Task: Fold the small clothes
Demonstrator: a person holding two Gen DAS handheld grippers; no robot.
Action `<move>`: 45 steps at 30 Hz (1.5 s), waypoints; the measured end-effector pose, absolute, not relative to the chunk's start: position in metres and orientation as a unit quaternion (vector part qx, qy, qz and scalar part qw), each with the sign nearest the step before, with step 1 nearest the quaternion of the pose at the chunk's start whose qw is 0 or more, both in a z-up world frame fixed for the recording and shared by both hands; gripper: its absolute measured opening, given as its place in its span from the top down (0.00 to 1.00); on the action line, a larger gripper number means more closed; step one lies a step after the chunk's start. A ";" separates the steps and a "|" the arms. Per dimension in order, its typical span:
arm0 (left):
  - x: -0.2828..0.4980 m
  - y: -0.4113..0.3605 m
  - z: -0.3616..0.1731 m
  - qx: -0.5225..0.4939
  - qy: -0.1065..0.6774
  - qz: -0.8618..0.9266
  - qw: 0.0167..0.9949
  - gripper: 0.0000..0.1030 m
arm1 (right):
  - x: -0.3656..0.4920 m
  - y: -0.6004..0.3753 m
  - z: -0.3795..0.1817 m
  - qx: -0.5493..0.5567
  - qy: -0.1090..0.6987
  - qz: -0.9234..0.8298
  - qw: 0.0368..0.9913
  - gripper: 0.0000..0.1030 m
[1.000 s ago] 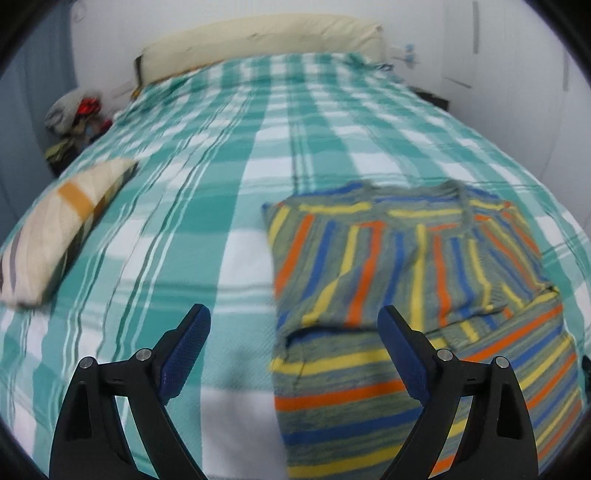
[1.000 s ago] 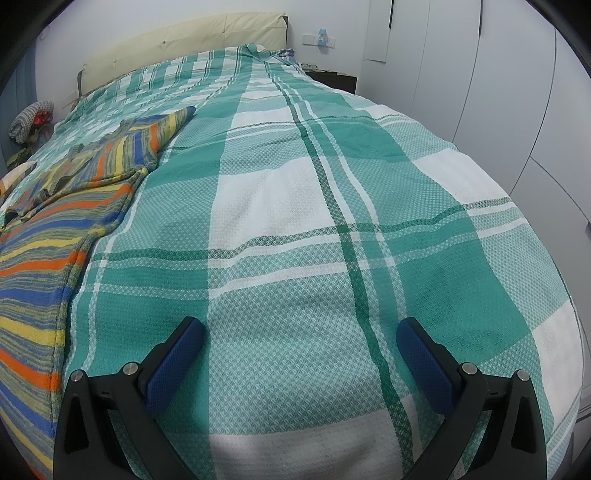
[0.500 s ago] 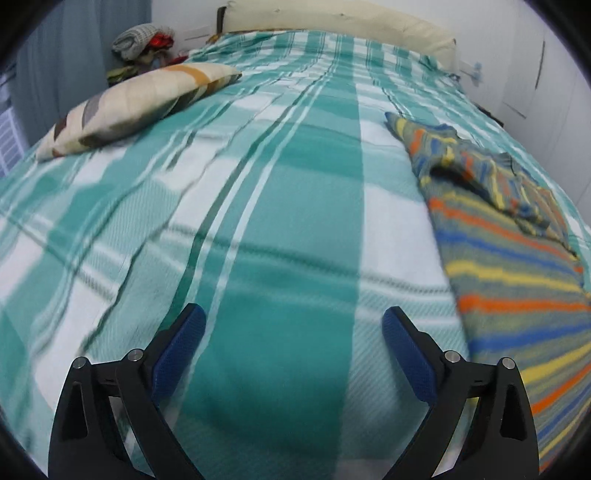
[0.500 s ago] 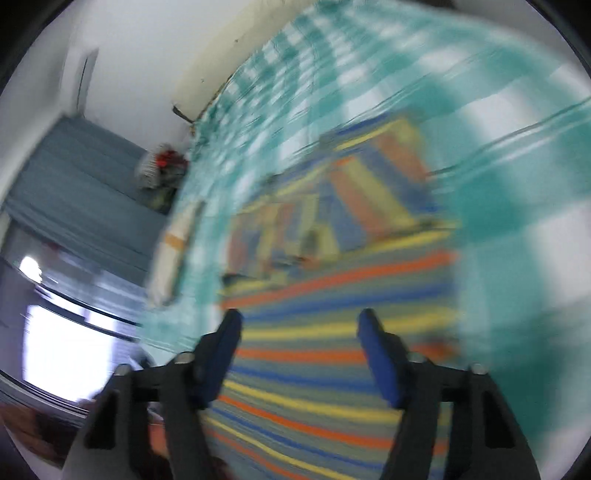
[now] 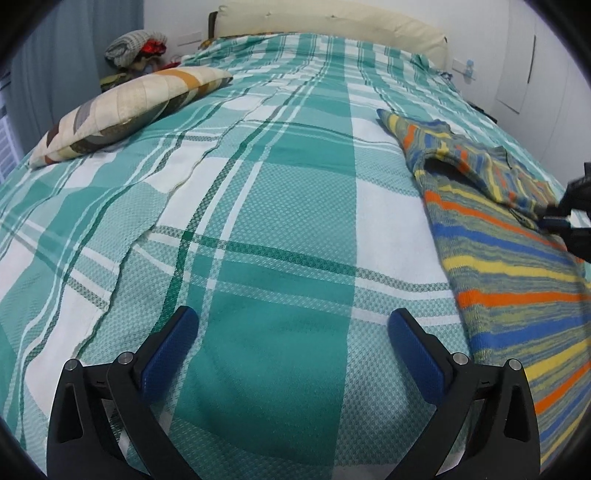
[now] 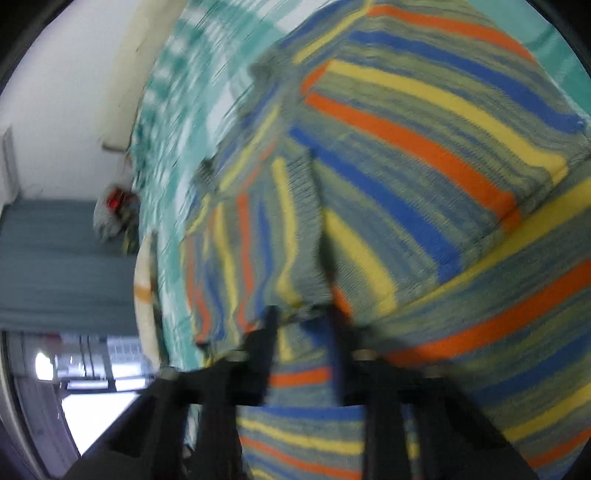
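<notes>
A knitted sweater (image 5: 509, 280) striped in orange, yellow and blue lies on the right side of the bed, its upper part folded over. My left gripper (image 5: 293, 317) hovers over bare bedspread to the left of it. The jaws are opening wide with nothing between them. In the blurred right wrist view the sweater (image 6: 406, 147) fills the picture. My right gripper (image 6: 301, 314) is shut on the edge of the folded flap. The left wrist view shows that gripper (image 5: 554, 218) at the far right, pinching the flap's corner.
The green and white plaid bedspread (image 5: 277, 184) covers the whole bed. A patterned pillow (image 5: 125, 110) lies at the left, a cream headboard cushion (image 5: 332, 18) at the far end. A pile of clothes (image 5: 136, 44) sits beyond the pillow. White wardrobe doors stand to the right.
The right gripper swung from bare bedspread onto the sweater, rolled over, and its jaws closed on the folded flap. The left gripper moved left off the sweater, then held still.
</notes>
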State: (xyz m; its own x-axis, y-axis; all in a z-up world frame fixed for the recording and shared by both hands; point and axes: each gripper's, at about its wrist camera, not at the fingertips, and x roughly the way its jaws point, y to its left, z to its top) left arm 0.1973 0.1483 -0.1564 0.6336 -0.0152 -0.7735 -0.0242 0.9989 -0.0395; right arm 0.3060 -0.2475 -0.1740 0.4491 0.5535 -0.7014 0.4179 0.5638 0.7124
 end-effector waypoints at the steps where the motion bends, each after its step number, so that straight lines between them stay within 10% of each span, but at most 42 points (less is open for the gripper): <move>1: 0.197 0.148 -0.156 -0.022 0.428 0.003 0.903 0.00 | 0.306 -0.250 -0.174 0.460 0.521 0.040 0.718 0.96; 10: 0.200 0.145 -0.157 -0.015 0.430 0.004 0.903 0.00 | 0.292 -0.245 -0.142 0.259 0.537 0.044 0.802 0.83; 14: 0.198 0.144 -0.154 -0.016 0.436 -0.004 0.900 0.00 | 0.259 -0.264 -0.122 0.262 0.490 0.055 0.829 0.44; 25: 0.145 0.109 -0.101 -0.028 0.436 -0.126 0.891 0.01 | 0.101 -0.307 -0.112 0.049 0.478 0.087 0.873 0.43; 31: 0.111 0.044 -0.144 0.163 0.476 -0.125 0.855 0.00 | 0.055 -0.290 -0.147 -0.008 0.489 0.055 0.871 0.34; 45: 0.130 0.139 -0.120 -0.030 0.437 0.006 0.899 0.01 | 0.031 -0.353 -0.113 0.045 0.402 -0.101 0.909 0.21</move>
